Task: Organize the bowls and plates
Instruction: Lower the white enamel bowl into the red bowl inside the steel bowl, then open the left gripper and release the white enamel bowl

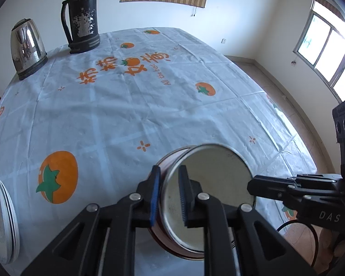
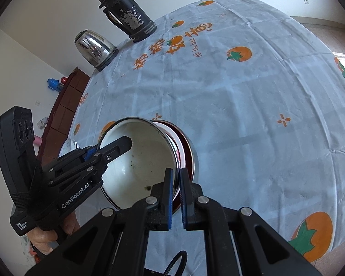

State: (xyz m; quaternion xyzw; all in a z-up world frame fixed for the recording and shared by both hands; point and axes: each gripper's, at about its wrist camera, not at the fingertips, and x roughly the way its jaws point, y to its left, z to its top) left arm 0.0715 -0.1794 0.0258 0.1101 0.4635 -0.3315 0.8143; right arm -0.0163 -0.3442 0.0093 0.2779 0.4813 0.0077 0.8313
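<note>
A white enamel bowl (image 2: 138, 161) with a red outside is tilted and nested in a second red bowl (image 2: 188, 151) on the table. My left gripper (image 1: 169, 193) is shut on the white bowl's (image 1: 209, 184) left rim, one finger inside and one outside. My right gripper (image 2: 176, 195) is shut on the rim at the bowls' near right side. Each gripper also shows in the other's view: the right one (image 1: 250, 186) at the bowl's right rim, the left one (image 2: 128, 142) at its left rim. A stack of white plates (image 1: 2, 220) lies at the left.
A steel kettle (image 1: 27, 48) and a tall black thermos (image 1: 82, 16) stand at the table's far left. The tablecloth (image 1: 149, 105) has orange fruit prints. The table edge drops to the floor on the right. A dark wooden cabinet (image 2: 64, 105) stands by the wall.
</note>
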